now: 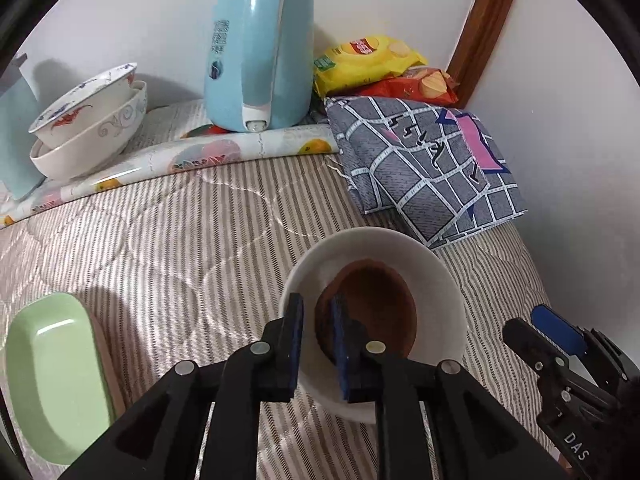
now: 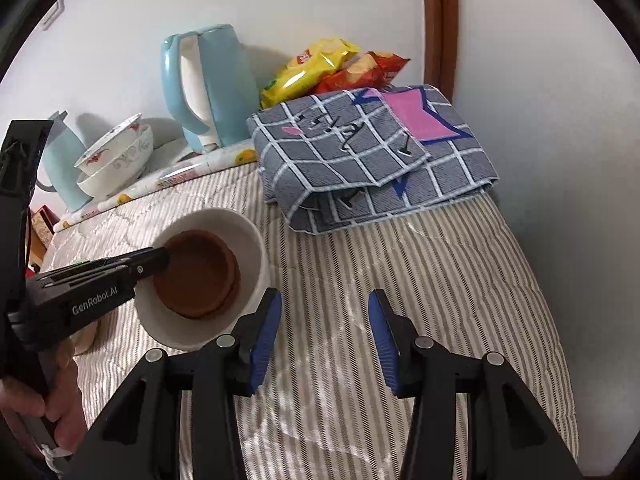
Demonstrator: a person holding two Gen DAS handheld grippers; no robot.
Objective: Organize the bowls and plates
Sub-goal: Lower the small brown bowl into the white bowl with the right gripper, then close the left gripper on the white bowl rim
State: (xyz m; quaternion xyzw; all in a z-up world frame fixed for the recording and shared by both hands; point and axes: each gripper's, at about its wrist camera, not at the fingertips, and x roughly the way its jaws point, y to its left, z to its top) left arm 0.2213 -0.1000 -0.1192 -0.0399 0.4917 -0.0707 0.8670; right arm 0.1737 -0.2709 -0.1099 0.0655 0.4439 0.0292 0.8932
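Observation:
A white bowl (image 1: 436, 280) with a brown dish (image 1: 376, 300) nested inside rests on the striped bed cover. My left gripper (image 1: 318, 304) straddles the bowl's near-left rim, one finger outside and one inside over the brown dish. Its jaws stand a narrow gap apart and do not visibly press on the wall. From the right wrist, the same bowl (image 2: 248, 240) and the left gripper (image 2: 164, 256) show at the left. My right gripper (image 2: 324, 296) hangs open and empty over the cover, just right of the bowl. Two patterned bowls (image 1: 88, 132) sit stacked at the back left. A green dish (image 1: 52, 376) lies near left.
A light blue kettle (image 1: 260, 48) stands at the back on a fruit-print mat (image 1: 224, 152). Snack bags (image 1: 368, 60) lie by the wall, and a folded checked cloth (image 1: 424, 176) is behind the bowl. A person's hand (image 2: 36, 408) holds the left gripper.

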